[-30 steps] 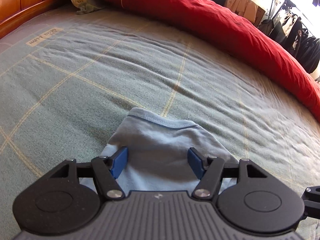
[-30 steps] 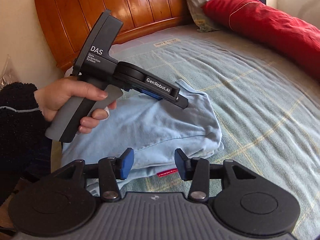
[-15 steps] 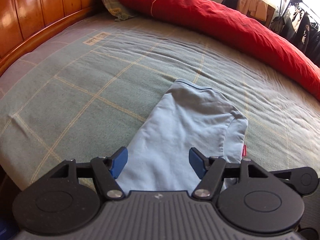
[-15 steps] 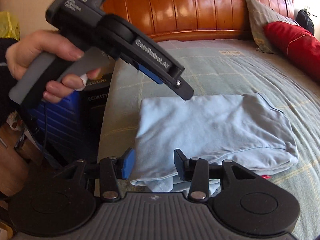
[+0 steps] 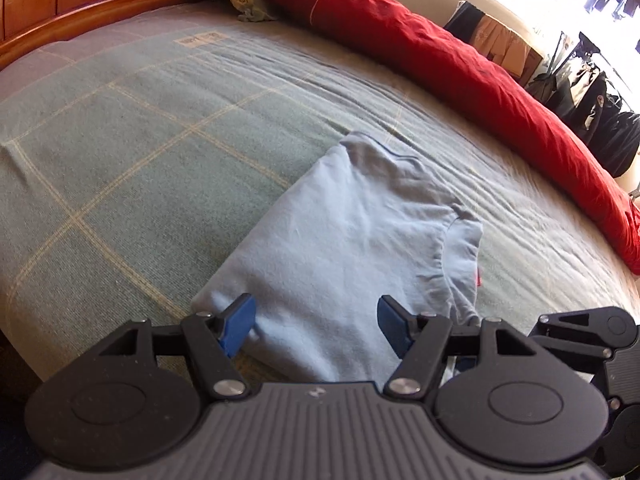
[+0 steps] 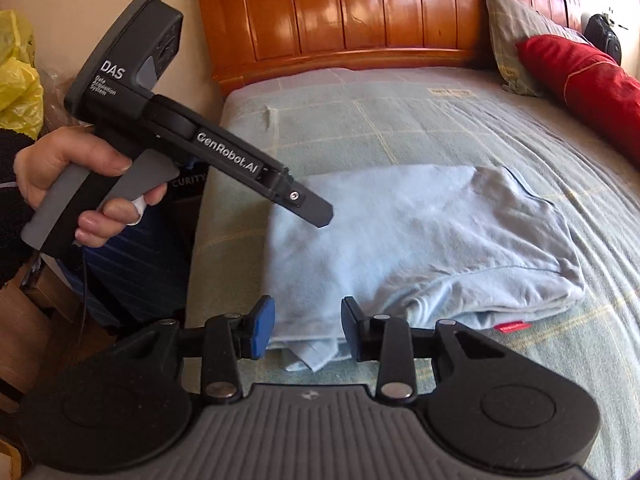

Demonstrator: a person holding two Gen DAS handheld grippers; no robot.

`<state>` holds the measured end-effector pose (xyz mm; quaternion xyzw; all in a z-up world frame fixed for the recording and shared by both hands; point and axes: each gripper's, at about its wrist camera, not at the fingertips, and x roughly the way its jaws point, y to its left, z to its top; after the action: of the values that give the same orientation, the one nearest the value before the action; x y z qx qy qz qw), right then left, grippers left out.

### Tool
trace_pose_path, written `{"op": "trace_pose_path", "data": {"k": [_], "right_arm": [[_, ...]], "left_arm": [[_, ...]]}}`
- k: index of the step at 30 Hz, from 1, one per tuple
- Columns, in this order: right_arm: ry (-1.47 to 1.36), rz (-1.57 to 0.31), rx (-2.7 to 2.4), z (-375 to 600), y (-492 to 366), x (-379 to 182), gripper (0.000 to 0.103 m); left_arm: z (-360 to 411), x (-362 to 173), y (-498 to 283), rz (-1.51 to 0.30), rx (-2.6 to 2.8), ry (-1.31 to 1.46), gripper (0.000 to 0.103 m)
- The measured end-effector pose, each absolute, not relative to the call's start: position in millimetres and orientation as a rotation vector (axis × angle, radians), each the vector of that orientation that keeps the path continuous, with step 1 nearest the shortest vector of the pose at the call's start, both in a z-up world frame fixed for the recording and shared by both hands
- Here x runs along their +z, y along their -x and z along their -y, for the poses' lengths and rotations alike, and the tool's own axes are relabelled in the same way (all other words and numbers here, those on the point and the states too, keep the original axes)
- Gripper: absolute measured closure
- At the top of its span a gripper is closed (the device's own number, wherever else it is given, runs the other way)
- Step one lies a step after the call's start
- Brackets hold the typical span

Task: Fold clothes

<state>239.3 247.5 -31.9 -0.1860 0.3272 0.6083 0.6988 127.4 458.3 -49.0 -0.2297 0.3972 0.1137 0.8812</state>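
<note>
A folded light-blue shirt point(image 5: 360, 248) is seen lying flat on the green checked bedspread point(image 5: 140, 152), filling the lower centre of the left wrist view and the centre of the right wrist view, its small red tag point(image 6: 510, 327) showing at the folded edge low and to the right. The left gripper point(image 5: 316, 326) is held above the near end of the shirt, its blue pads point(image 5: 240, 322) spread wide with nothing gripped. In the right wrist view it is carried at the left by a hand point(image 6: 76, 184) wrapped around the grey handle, tip angled down over the shirt's left end. The right gripper point(image 6: 306, 330) is poised at the bottom centre, jaws just narrowed but not pressing; the shirt's near edge is framed between them. A red bolster point(image 5: 460, 72) is stretched along the upper right, and the wooden headboard point(image 6: 380, 12) is seen across the top
</note>
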Motion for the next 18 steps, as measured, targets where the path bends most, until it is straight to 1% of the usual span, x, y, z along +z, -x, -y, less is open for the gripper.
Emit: {"op": "trace_pose_path", "data": {"k": [4,9,11,12,13,15,18], "right_arm": [[0.447,-0.681,1.4,-264.4,-222.9,-26.8,0.062],[0.642,-0.589,1.381,-271.8,-193.5,-45.4,0.061],[0.744,-0.523,1.345,-269.8,-183.7,-53.9,0.065],[0.788,-0.488,1.322,-268.5,-179.7,-56.9,0.085],[0.807,-0.462,1.315,-266.7,-177.2,-56.5,0.092],[0.806,-0.416,1.308,-262.7,-174.9,-48.7,0.096],[0.817,-0.361,1.309,-258.0,-172.9,-33.3,0.097]], "left_arm": [[-466.2,-32.6,-126.7,-0.806,0.273,0.48,0.032],[-468.0,-49.8,-126.8,-0.839,0.286,0.527,0.032],[-466.1,-53.2,-127.0,-0.839,0.282,0.516,0.032],[-466.2,-53.5,-127.0,-0.833,0.281,0.521,0.032],[-466.5,-52.4,-127.1,-0.829,0.279,0.526,0.032],[-466.0,-49.4,-127.6,-0.825,0.276,0.529,0.032],[-458.7,-40.5,-126.9,-0.807,0.255,0.493,0.032]]}}
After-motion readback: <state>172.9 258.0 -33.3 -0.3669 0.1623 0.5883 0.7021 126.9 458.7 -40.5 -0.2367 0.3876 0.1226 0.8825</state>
